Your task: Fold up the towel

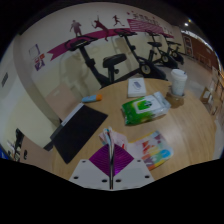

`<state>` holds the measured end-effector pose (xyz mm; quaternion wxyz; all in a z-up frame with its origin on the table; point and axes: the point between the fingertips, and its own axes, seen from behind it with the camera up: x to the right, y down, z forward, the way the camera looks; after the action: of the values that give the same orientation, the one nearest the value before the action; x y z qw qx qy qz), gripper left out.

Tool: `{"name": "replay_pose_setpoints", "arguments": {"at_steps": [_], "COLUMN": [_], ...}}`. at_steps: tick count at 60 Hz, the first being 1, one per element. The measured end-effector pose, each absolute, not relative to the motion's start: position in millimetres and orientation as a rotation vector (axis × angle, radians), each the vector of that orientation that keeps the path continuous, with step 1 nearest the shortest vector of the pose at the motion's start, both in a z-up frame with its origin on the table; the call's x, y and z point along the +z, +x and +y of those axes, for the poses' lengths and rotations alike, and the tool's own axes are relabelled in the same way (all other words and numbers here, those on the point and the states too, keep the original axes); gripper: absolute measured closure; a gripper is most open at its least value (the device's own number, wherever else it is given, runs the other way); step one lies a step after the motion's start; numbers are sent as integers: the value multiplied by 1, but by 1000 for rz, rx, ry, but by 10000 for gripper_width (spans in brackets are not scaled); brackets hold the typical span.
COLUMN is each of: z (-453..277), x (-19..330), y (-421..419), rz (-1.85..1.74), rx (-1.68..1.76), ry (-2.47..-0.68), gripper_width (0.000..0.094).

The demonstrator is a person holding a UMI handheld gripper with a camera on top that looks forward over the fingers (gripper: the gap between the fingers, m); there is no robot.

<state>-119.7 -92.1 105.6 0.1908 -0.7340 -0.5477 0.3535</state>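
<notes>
My gripper (111, 147) is held high over a wooden table (110, 110). Its two purple pads (101, 162) meet along a thin middle line, so the fingers are shut. A light towel with a colourful print (152, 150) lies just ahead and to the right of the fingers. A white and pink edge of it rises into the fingertips, so the fingers pinch the towel's edge. How much of the towel is off the table is hidden by the fingers.
A black flat mat or laptop (80, 130) lies left of the fingers. A green wipes pack (146, 108), a white booklet (137, 87), a white cup (178, 82) and a small blue and orange item (90, 98) lie beyond. Exercise bikes (115, 62) stand behind the table.
</notes>
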Motion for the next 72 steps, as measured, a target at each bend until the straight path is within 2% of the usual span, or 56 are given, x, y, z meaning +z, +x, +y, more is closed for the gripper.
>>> {"name": "replay_pose_setpoints", "arguments": {"at_steps": [11, 30, 33, 35, 37, 44, 51, 63, 72], "z": [-17, 68, 73, 74, 76, 94, 97, 58, 17], "x": [93, 16, 9, 8, 9, 36, 82, 166, 212], "y": [-127, -128, -126, -125, -122, -115, -90, 4, 86], "rz": [-1513, -1565, -1574, -1583, -1588, -1542, -1513, -1530, -1463], "rx": [929, 704, 696, 694, 694, 680, 682, 645, 648], "ry": [-2088, -2064, -2063, -2059, -2055, -2010, -1961, -1873, -1913], "gripper_width": [913, 899, 856, 779, 618, 53, 93, 88, 72]}}
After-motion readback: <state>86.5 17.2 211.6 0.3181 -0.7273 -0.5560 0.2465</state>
